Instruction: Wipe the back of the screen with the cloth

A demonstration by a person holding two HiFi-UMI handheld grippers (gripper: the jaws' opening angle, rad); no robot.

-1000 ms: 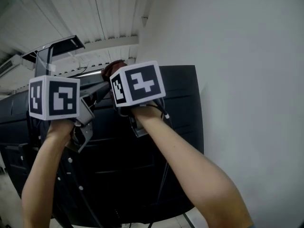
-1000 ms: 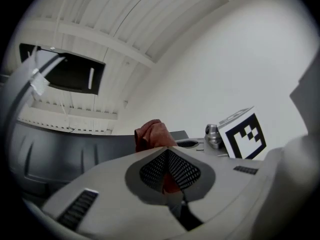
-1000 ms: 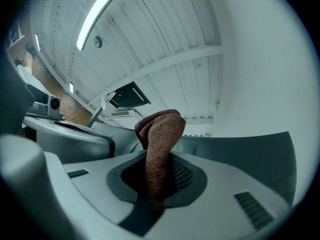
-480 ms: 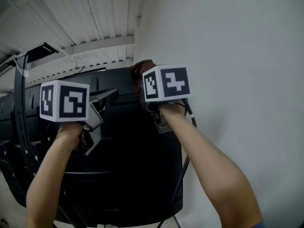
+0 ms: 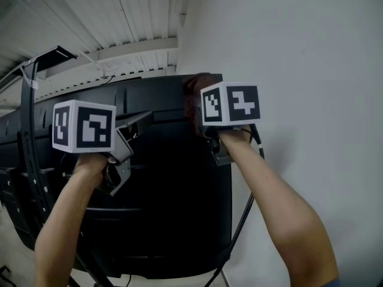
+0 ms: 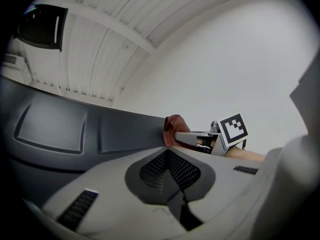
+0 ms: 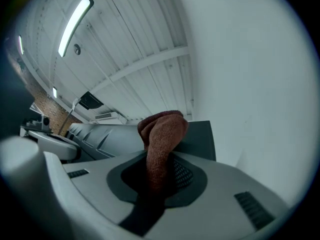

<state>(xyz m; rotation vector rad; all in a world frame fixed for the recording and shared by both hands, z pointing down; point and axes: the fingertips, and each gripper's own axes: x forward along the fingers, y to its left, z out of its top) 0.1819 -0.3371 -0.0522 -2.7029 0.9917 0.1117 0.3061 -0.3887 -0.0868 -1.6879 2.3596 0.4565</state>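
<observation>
The black back of the screen fills the lower middle of the head view. My right gripper is shut on a reddish-brown cloth, which presses on the screen's top right corner. In the right gripper view the cloth bulges out between the shut jaws of the right gripper, against the screen's corner. My left gripper is held against the upper part of the screen, left of the cloth. Its jaws are shut on nothing in the left gripper view, where the cloth shows ahead.
A white wall stands just right of the screen's edge. A white ribbed ceiling is overhead. A black stand pole rises at the left. A cable hangs by the screen's right edge. Another dark panel hangs high.
Both grippers have moved to the right along the screen's top edge. The cloth has gone with the right gripper to the top right corner.
</observation>
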